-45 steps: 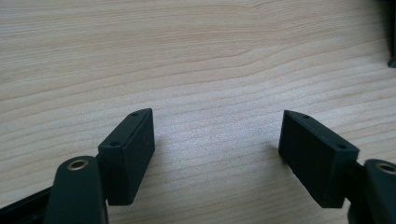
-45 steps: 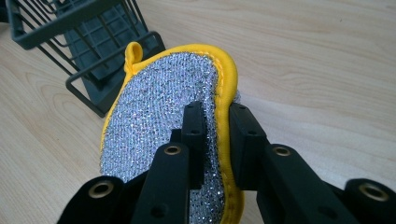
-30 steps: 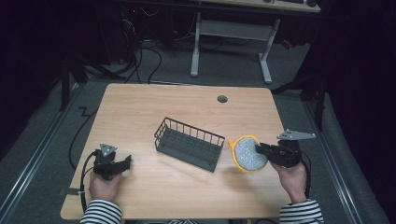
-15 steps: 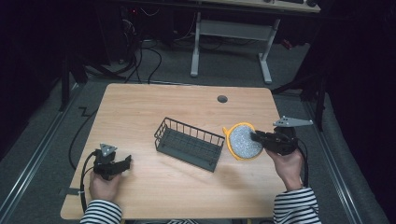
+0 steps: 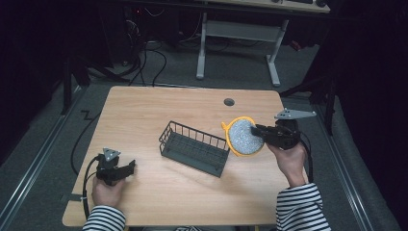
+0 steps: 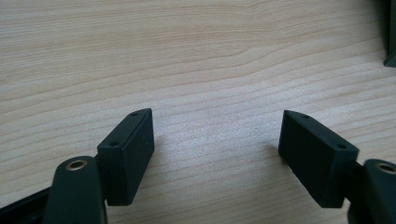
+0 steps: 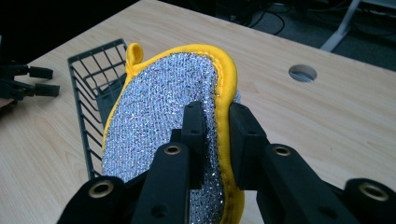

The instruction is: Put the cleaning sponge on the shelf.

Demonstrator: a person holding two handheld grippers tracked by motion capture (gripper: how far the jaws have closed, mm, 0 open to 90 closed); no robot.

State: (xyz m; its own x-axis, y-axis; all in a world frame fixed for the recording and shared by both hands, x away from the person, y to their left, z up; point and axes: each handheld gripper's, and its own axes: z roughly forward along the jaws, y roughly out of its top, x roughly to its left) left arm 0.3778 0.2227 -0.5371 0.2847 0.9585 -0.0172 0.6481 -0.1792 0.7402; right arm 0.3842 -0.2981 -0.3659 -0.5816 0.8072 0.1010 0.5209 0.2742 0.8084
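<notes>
A round silver scouring pad with a yellow rim (image 5: 244,135) (image 7: 163,121) hangs above the table, clamped at its edge by my right gripper (image 5: 260,131) (image 7: 215,122). It is held just right of the dark wire basket (image 5: 195,147) (image 7: 95,84), near the basket's right end. My left gripper (image 5: 129,167) (image 6: 217,140) rests low over bare wood at the table's front left, jaws wide apart with nothing between them. In the right gripper view the left gripper (image 7: 28,81) appears far off at the left edge.
The wooden table (image 5: 159,110) has a round cable hole (image 5: 229,102) (image 7: 302,73) near its back edge. Cables and a white desk frame (image 5: 238,33) lie on the floor beyond. A corner of the basket (image 6: 390,32) shows in the left gripper view.
My right gripper has lifted the scouring pad and carried it back and slightly left, toward the basket's right end. The left gripper has stayed put.
</notes>
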